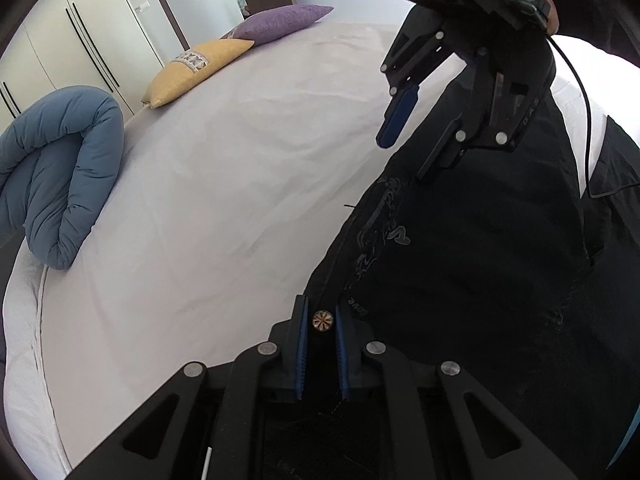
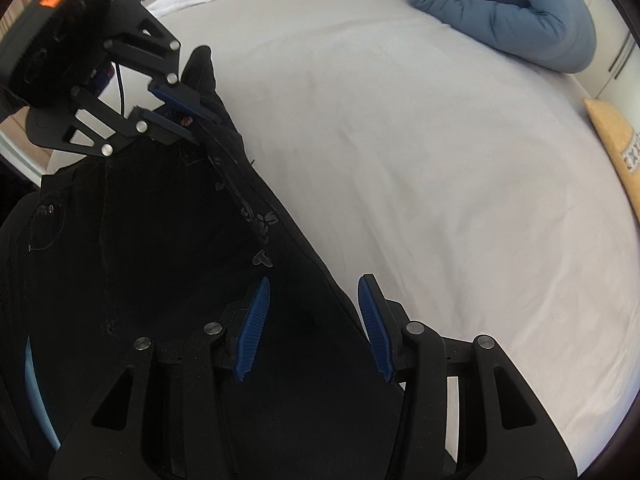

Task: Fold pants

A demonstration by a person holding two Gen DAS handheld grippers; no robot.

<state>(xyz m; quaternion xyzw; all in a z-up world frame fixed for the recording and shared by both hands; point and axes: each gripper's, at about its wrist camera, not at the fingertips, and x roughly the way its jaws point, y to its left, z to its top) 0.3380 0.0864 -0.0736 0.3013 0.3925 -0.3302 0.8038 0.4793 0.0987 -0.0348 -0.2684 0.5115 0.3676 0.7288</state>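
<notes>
black pants (image 1: 480, 260) lie on the bed (image 1: 220, 200). left gripper (image 1: 322, 344) is clenched on the waistband by its button; right gripper (image 2: 316, 328) is released, straddling the edge. clamp before lifting.

L hand-held gripper (image 1: 321, 344) clamps black pants (image 1: 460, 260) waistband by button (image 1: 322, 321)

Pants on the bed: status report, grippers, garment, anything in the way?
Left gripper shut on pants at the waist button. Right gripper open, straddling the pants' edge. Bed sheet alongside bare.
</notes>
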